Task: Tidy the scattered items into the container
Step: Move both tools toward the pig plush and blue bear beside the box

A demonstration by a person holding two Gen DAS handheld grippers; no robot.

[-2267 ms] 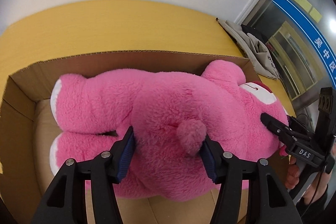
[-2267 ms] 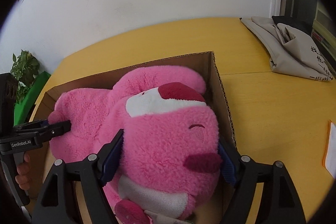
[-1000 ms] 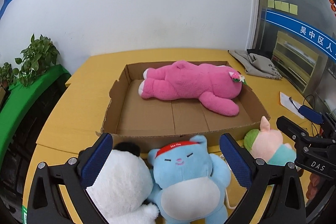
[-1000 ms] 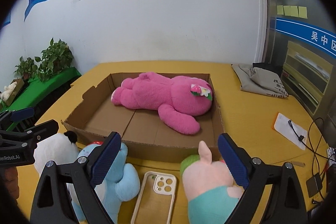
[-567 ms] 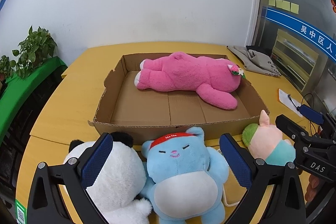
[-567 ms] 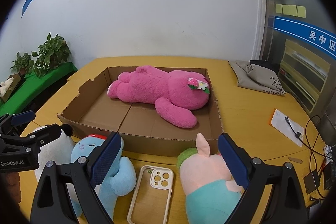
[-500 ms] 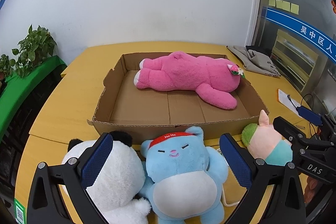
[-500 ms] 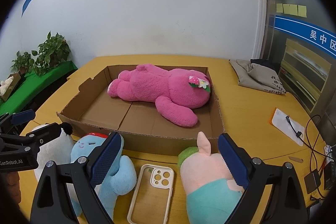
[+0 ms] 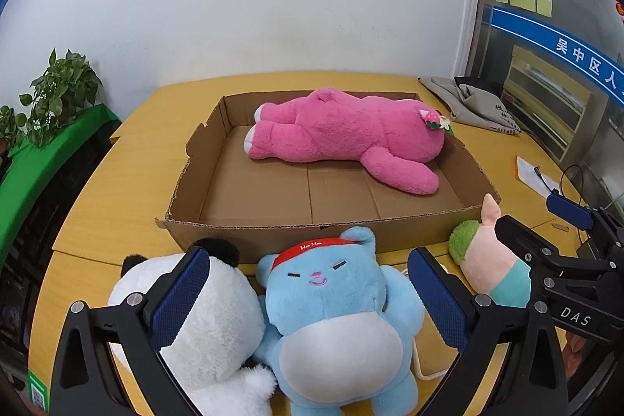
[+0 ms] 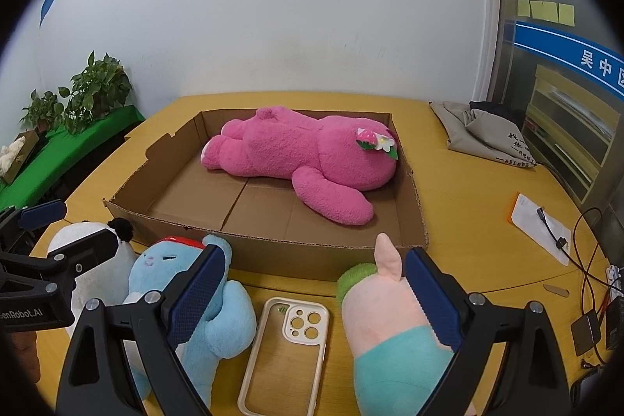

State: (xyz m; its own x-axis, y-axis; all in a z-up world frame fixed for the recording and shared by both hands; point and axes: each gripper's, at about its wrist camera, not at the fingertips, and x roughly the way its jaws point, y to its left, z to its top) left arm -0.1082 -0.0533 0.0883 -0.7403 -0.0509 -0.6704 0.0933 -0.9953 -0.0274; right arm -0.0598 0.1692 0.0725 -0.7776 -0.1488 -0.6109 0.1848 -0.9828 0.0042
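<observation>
Left wrist view: left gripper point(image 9: 308, 293) spread wide, empty, low centre over blue bear point(image 9: 337, 314); panda point(image 9: 195, 318) lower left. 2.3 s ago it clasped the pink bear point(image 9: 343, 137), now lying in the cardboard box point(image 9: 273, 229), frame centre.

Right wrist view: right gripper point(image 10: 314, 293) also gaping, empty, above phone case point(image 10: 284, 349); pink pig point(image 10: 390, 330) lower right. 1 item boxed, 4 remain.

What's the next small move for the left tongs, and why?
Probably lower the left tongs onto the blue bear and close. They are open and empty, with the bear lying right between their fingers on the table. The pink bear is already in the cardboard box, which has bare floor in front.
</observation>
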